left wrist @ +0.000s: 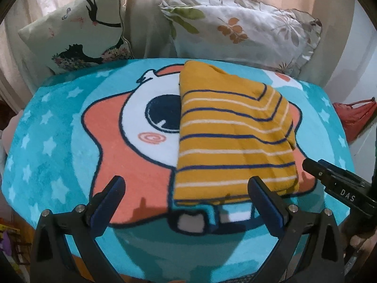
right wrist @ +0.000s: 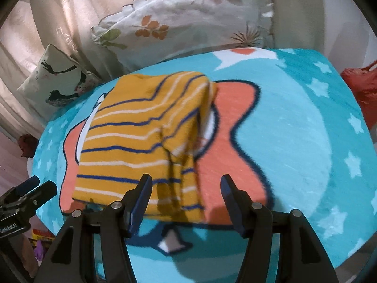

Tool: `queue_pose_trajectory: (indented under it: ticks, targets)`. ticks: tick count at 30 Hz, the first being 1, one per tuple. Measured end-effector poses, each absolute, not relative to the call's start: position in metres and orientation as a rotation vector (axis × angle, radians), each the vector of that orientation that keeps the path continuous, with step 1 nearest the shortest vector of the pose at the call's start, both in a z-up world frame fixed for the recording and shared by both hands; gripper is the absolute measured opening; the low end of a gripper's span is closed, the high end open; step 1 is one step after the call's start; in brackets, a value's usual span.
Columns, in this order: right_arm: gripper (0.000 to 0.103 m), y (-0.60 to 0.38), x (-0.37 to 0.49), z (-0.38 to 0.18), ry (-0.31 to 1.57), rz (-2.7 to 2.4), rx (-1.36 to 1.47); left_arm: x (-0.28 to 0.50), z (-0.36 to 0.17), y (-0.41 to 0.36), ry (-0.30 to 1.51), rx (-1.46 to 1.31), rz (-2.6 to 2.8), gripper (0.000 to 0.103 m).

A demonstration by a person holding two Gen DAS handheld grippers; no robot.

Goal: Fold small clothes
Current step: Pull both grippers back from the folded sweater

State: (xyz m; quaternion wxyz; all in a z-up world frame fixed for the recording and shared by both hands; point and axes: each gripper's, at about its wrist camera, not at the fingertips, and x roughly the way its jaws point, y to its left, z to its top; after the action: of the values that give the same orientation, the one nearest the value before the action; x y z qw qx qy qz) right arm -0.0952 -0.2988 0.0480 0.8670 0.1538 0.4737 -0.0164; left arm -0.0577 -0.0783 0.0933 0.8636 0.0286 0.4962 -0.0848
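Note:
A small mustard-yellow garment with blue and white stripes lies folded on a turquoise cartoon blanket. My left gripper is open and empty, its fingers straddling the garment's near left corner just short of the hem. My right gripper is open and empty over the garment's near right edge. The right gripper also shows in the left wrist view at the right, and the left gripper shows in the right wrist view at the lower left.
Two pillows lean at the far side: a leaf-print one and one with a black figure print. A curtain hangs behind them. A red bag sits off the blanket's right edge. The blanket extends right of the garment.

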Motion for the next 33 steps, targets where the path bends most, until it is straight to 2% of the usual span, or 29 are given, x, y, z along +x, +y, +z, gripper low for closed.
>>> queue_pose_trajectory:
  ticks: [14,33]
  targets:
    - [0.069,-0.286,-0.118,0.054,0.972,-0.017,0.192,-0.083,0.091,-0.091,1.070,0.041,-0.120,0.103]
    - [0.071,-0.297,-0.128,0.046,0.989,-0.038,0.192,-0.095,0.080,-0.111,1.111,0.067,-0.141,0.103]
